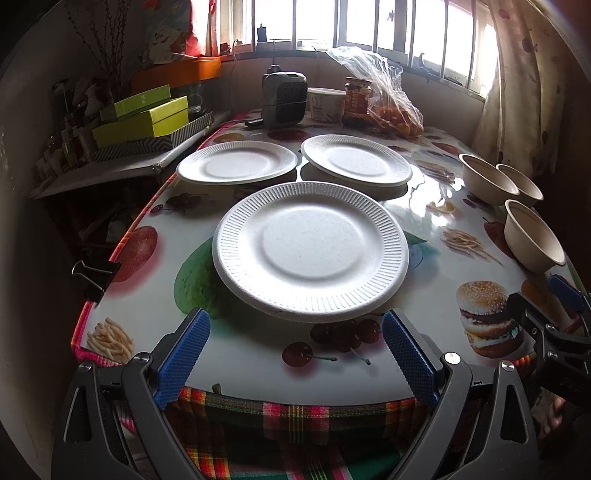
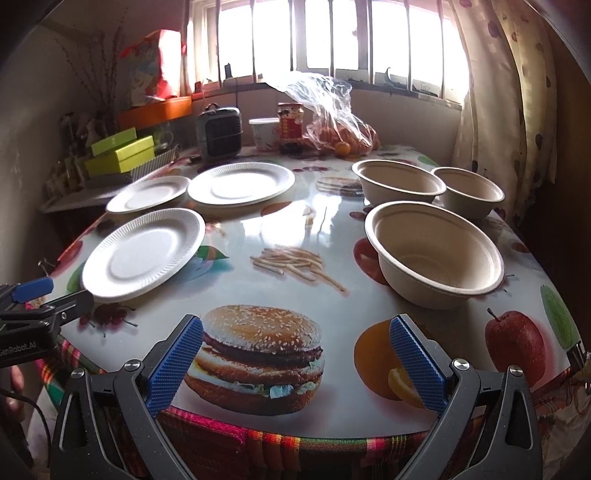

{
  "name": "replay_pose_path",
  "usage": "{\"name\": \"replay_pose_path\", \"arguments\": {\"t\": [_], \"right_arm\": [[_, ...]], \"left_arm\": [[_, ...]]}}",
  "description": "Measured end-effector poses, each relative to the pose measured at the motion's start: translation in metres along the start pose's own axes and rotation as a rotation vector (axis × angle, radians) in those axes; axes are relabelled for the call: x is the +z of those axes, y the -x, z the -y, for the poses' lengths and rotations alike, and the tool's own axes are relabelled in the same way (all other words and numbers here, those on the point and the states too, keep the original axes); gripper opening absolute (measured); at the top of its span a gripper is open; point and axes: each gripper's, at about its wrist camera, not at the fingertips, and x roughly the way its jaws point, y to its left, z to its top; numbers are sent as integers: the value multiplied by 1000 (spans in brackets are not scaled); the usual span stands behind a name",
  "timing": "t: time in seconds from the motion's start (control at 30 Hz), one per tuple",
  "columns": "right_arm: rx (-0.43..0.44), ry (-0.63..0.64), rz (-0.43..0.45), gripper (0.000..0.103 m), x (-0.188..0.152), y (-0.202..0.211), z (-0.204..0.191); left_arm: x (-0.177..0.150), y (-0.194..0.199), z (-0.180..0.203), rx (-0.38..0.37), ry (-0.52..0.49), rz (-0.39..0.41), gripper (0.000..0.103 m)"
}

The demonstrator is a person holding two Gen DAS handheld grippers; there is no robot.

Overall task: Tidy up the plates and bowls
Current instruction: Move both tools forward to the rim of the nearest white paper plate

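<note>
Faintly — "GenRobot.AI" on left tool

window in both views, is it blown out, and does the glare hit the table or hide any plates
Left wrist view: the barred window is blown out to white, and glare streaks the glossy food-print tablecloth right of the nearest white ribbed paper plate, which stays readable. Right wrist view: same white window, with reflection on the cloth between plates and the nearest beige paper bowl; fisheye bends the edges.

home dining nook | food-print tablecloth | curtain | jam jar
</note>
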Motion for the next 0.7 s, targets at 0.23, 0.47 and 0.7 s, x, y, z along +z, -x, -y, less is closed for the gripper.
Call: {"name": "replay_pose_path", "arguments": {"t": [0.23, 0.47, 0.7], "right_arm": [[43, 1, 18, 102, 32, -10, -3], [60, -24, 19, 102, 68, -29, -3], [61, -43, 25, 102, 106, -54, -4]], "left_arm": [[35, -1, 0, -29, -29, 23, 95], [71, -16, -2, -53, -24, 14, 95], [106, -37, 1, -57, -51, 12, 95]]}}
